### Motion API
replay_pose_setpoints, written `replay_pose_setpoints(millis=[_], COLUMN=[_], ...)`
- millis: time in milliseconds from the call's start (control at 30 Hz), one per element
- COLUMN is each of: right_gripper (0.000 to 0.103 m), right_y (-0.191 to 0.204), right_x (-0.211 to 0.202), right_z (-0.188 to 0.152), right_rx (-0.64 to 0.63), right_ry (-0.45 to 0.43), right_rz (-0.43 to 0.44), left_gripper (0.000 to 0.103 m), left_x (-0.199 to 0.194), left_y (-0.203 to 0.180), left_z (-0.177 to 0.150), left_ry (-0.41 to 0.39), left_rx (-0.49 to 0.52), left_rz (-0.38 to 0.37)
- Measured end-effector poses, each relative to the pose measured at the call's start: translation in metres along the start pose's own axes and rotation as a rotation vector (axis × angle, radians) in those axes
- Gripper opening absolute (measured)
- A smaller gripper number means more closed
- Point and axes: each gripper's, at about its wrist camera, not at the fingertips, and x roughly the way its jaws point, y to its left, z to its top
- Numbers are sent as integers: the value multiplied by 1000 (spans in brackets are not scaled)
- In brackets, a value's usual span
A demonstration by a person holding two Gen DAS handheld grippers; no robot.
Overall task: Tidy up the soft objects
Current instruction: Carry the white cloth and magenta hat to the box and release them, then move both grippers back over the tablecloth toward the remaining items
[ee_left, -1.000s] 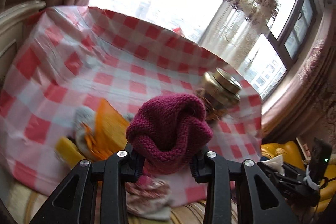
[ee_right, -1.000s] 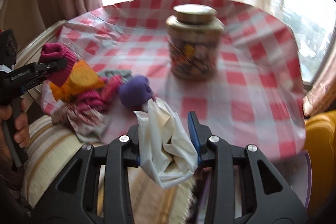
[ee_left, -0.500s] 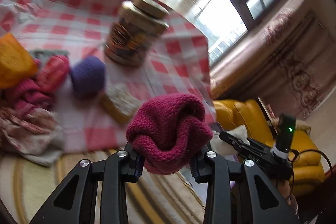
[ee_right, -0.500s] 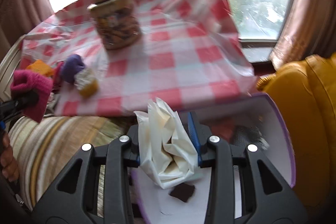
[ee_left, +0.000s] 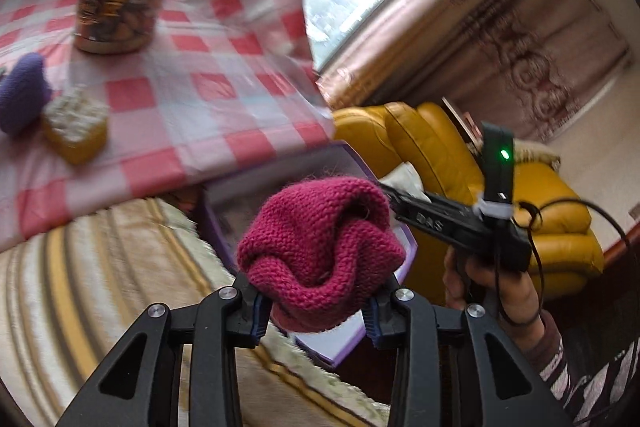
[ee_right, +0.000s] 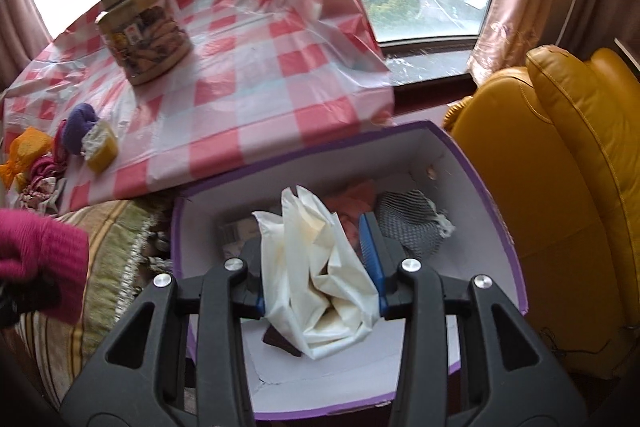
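Checkered tabletop [ee_right: 256, 115] is filling upper left of the right wrist view. Purple-rimmed box [ee_right: 488, 195] is sitting lower center. Right hand-held gripper [ee_right: 320, 291] is pinching cream cloth [ee_right: 320, 287] over the box. Left hand-held gripper [ee_left: 314, 311] is clamping magenta knit piece [ee_left: 320, 251], center frame. Tin [ee_right: 144, 31] is standing upper left.

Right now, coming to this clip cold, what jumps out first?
The magenta knit piece bunched in the left tongs fills the left view. In the right view, the right tongs grip a crumpled cream cloth above the open purple-rimmed box, which already holds a grey mesh item. Behind, a gold-lidded jar stands on the red-checked tablecloth.
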Motion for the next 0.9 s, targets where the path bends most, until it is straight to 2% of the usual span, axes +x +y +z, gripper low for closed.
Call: replay_pose_setpoints(millis=[67,133,200,433,567,667,767,900], right_gripper=[45,65,74,82,86,90,92,92], right_y=[-5,-8,-9,4,17,28,39,62], right_x=[0,1,-1,-1,-1,-4,-9,-12], right_z=[-2,-3,-3,2,5,7,8,10], right_rx=[9,17,20,5,-15,-23,-48,-112], right_ry=[6,11,1,-1,-13,-38,-80,-110], right_rz=[-18,-38,-58,-40,-46,-55,-26,-37], left_gripper=[43,53,75,76,76,77,77,77], left_x=[7,12,18,12,4,-8,-16,-28], left_y=[-7,-12,-14,-9,-6,-6,-2,11], left_z=[-2,-5,-7,-7,-5,-5,-3,-1], left_ry=[26,60,91,71,29,-52,-88,-120], left_rx=[11,28,31,23,36,85,97,82], left_rz=[-18,-34,-43,-33,41,121,147,194])
